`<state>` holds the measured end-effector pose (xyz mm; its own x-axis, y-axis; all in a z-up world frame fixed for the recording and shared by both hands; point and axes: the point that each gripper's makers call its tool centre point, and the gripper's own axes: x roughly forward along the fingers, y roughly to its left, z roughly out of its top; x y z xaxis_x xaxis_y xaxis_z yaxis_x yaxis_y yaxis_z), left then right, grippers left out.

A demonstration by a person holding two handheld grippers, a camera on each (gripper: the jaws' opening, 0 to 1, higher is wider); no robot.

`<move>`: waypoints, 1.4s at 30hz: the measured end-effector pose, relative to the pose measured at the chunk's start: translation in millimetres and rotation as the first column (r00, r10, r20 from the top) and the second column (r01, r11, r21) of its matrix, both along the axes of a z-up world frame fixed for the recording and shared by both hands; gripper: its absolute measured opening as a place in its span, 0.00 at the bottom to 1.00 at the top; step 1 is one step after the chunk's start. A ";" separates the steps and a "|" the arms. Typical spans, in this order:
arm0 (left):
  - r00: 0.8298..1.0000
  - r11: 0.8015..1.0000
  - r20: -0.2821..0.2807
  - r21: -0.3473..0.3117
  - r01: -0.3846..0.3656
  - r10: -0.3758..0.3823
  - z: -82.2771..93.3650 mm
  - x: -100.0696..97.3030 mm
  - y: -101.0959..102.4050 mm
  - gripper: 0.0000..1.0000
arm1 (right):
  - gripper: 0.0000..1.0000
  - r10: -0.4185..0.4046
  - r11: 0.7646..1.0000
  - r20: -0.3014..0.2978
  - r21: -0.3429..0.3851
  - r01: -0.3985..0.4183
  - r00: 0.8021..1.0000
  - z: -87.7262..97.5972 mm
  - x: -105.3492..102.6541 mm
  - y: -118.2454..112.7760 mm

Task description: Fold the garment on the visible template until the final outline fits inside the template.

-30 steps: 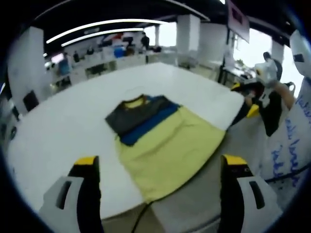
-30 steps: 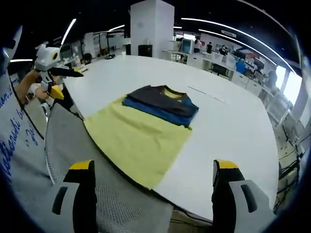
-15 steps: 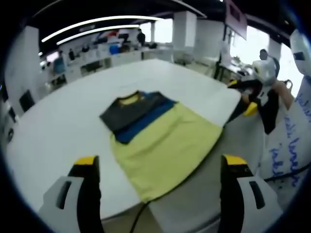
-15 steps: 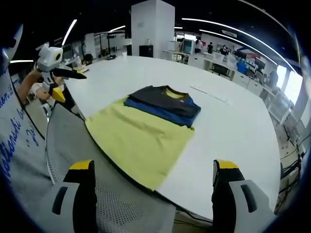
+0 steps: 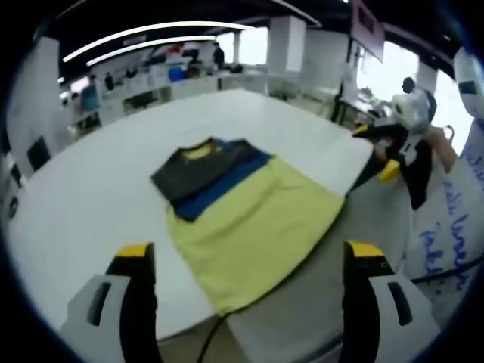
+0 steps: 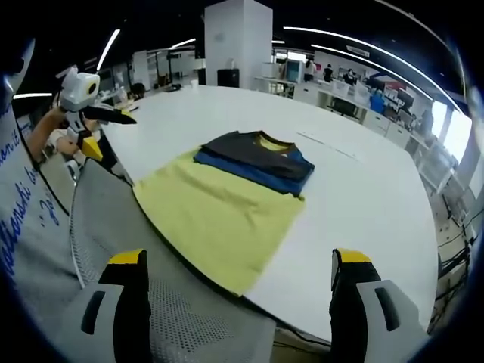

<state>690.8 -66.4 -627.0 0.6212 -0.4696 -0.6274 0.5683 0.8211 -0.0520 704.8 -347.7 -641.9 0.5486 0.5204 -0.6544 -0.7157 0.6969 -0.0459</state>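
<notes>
little changed since earlier frame: views drifted slightly, shirt (image 5: 242, 208) lies as before on table (image 5: 83, 204), hem hanging over near edge. left gripper (image 5: 253, 283) and right gripper (image 6: 238, 291) both wide, empty. risk: overhanging hem slides off table, dragging shirt.

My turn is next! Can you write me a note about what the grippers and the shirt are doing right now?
Left gripper: open, holding nothing, back from the table.
Right gripper: open, holding nothing, also back.
Garment: lies flat near the white table's close edge, dark and blue top part stacked at the far end, yellow part stretched toward you.
Done: sides seem folded in.
Left: probably fold the long yellow part up; I cannot make out the template.
</notes>
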 end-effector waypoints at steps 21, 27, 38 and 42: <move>1.000 1.000 -0.017 -0.001 0.003 -0.003 -3.9 -2.9 -2.0 0.99 | 1.00 -0.001 1.000 -0.005 0.002 0.001 1.000 -2.1 -2.5 -1.1; 1.000 1.000 -0.020 -0.002 0.007 -0.007 -4.4 -2.9 -3.0 0.99 | 1.00 0.002 1.000 -0.005 0.001 -0.002 1.000 -2.4 -2.6 -0.8; 1.000 1.000 -0.027 -0.003 0.012 -0.012 -5.1 -3.5 -4.3 0.99 | 1.00 0.013 1.000 -0.006 0.001 -0.013 1.000 -2.1 -2.9 1.8; 0.999 1.000 -0.029 -0.004 0.014 -0.014 -5.7 -3.6 -4.5 0.99 | 1.00 0.014 1.000 -0.008 0.004 -0.014 1.000 -2.1 -2.7 2.8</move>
<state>687.2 -70.8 -632.7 0.5959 -0.4803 -0.6436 0.5778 0.8130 -0.0717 702.1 -344.9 -644.0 0.5361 0.5303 -0.6568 -0.7257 0.6870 -0.0377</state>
